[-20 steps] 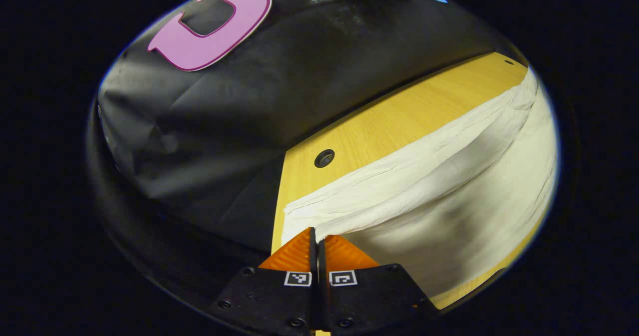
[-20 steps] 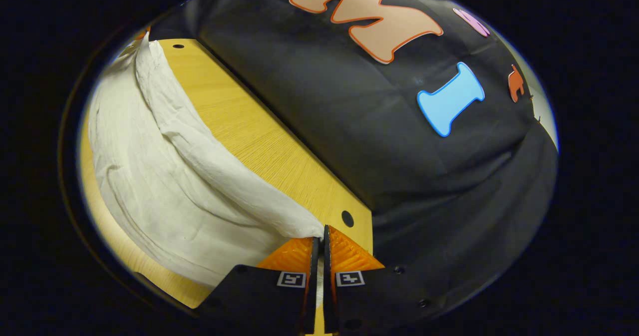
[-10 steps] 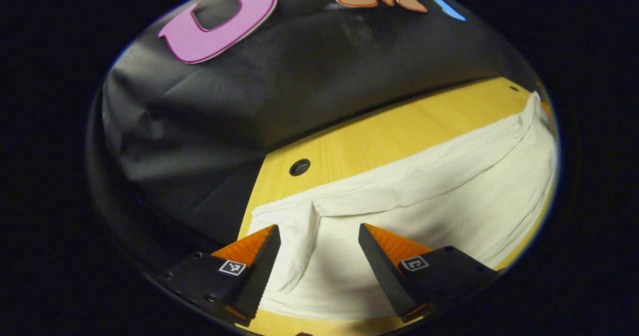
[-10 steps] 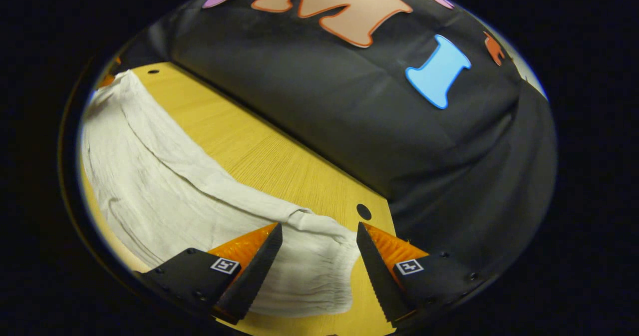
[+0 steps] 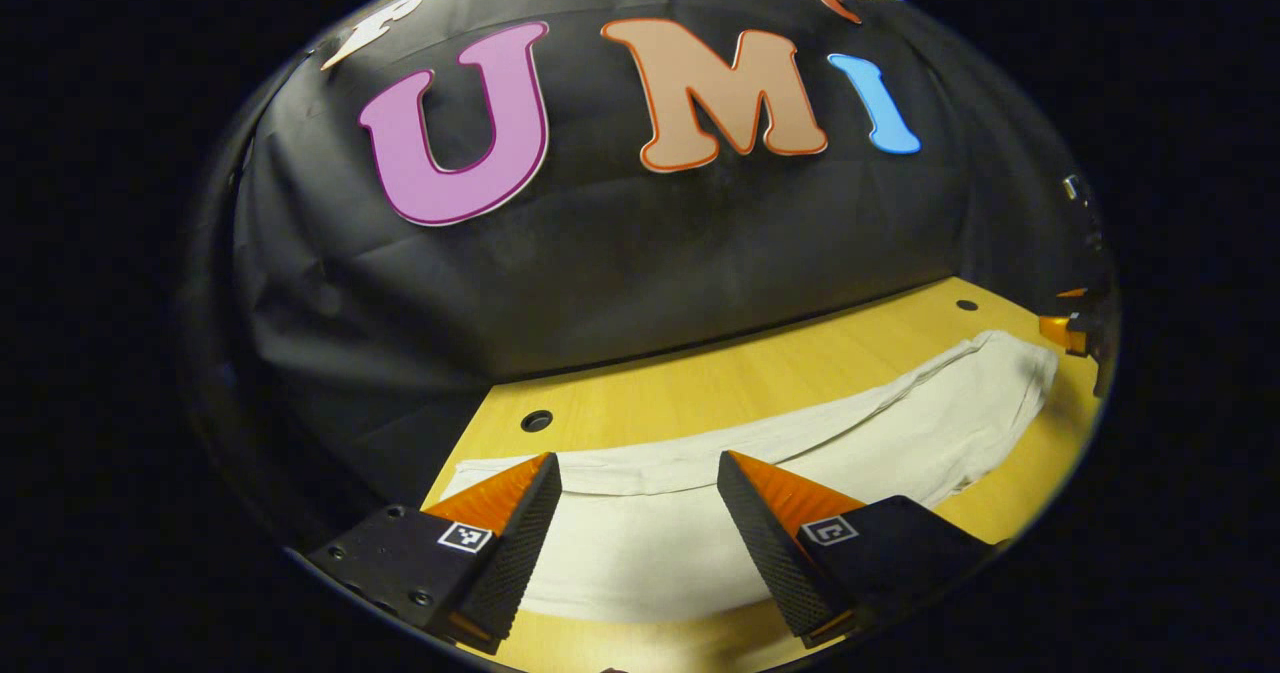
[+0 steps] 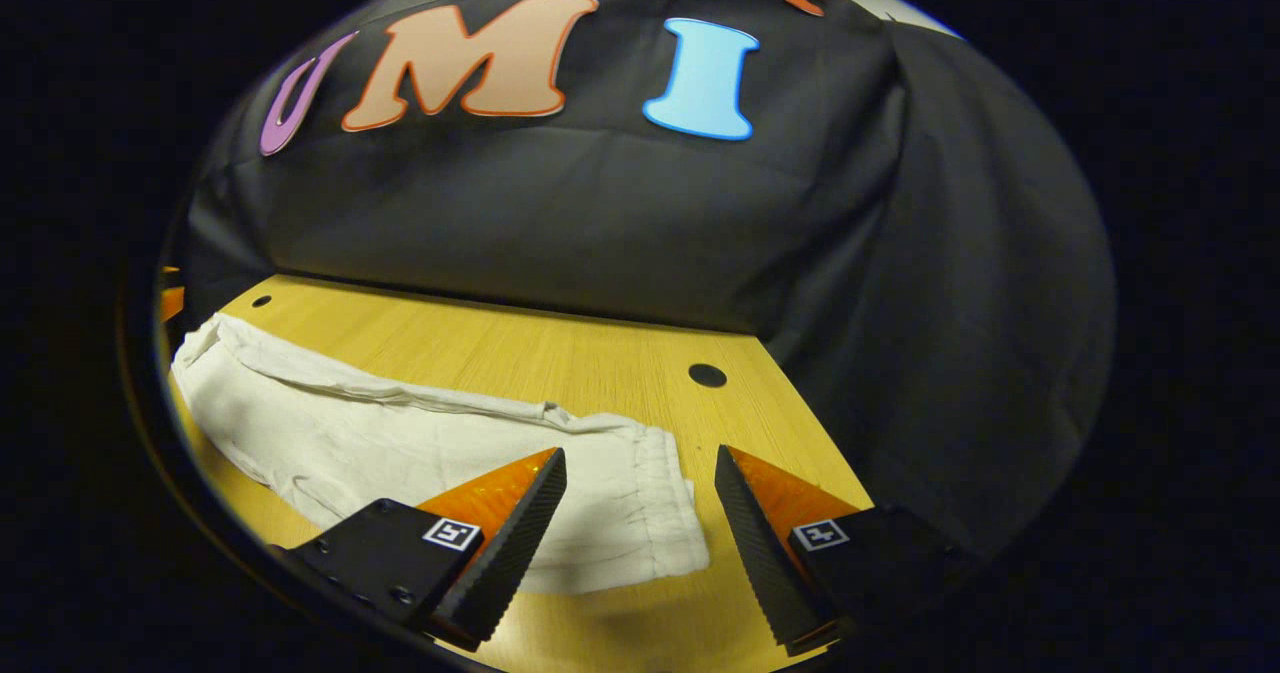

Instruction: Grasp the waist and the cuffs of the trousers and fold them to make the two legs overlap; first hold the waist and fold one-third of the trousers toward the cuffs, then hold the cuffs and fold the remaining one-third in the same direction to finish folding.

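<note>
Trousers [image 5: 640, 543] lie flat below both grippers' parted jaws

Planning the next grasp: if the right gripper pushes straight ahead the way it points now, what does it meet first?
Probably the white trousers, whose gathered end lies between the open right gripper fingers; depth is unclear.

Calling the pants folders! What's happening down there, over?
Left gripper open, right gripper open, both holding nothing. White trousers lying flat on the wooden table, legs overlapped lengthwise. Nothing in the way.
</note>
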